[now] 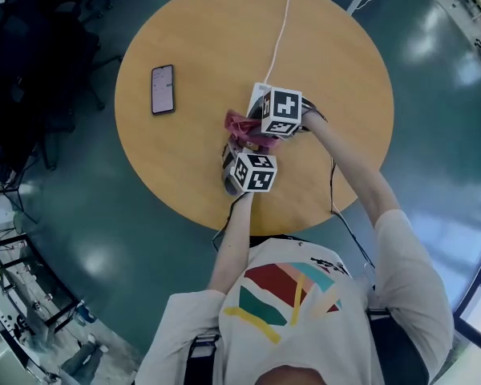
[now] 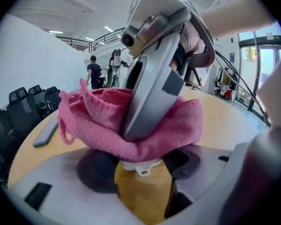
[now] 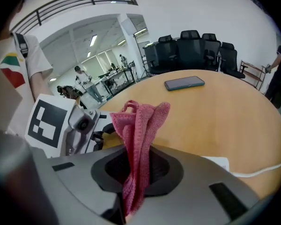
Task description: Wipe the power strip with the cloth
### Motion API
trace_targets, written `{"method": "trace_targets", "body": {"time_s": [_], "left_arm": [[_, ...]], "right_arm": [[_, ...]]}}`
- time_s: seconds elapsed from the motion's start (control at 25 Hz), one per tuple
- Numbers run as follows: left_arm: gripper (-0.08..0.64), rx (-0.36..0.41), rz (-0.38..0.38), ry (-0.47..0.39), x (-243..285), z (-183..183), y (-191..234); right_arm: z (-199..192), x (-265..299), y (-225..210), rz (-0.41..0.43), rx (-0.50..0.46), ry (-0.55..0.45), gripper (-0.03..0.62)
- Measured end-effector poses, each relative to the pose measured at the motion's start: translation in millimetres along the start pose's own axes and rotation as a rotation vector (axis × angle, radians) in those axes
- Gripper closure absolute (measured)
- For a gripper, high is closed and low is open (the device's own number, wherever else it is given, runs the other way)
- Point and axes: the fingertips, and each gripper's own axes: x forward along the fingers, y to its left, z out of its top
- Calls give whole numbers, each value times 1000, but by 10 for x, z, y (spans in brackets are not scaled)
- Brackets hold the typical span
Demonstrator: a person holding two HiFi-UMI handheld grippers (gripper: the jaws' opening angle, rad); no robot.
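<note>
Table [image 1: 184, 22] rnd, wood, holds power strip [image 1: 256, 92]; teal floor [image 1: 104, 247].

One round wooden surface [image 1: 345, 70]. On it are one pink cloth [image 1: 242, 127], one white power strip [image 1: 259, 93] of which only a corner shows, one white cable [image 1: 282, 30] running to the top edge of the frame, and one phone [image 1: 163, 89] at the left. There are two tongs, the left tongs [image 1: 234, 149] and the right tongs [image 3: 136, 168], and two marker cubes [image 1: 254, 172], one on each. At least four black chairs [image 3: 189, 43] stand in a row at the upper right of the right gripper view.
</note>
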Motion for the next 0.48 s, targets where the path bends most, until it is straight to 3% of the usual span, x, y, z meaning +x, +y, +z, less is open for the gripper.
{"method": "trace_targets", "body": {"time_s": [0.28,0.48], "left_arm": [[252,0,3,0,76,-40,24],[252,0,4,1,99,-18,27]], "right_arm": [[-120,10,-254,-28,-57,16,552],[-306,-272,-789,-161,-50,49,552]]}}
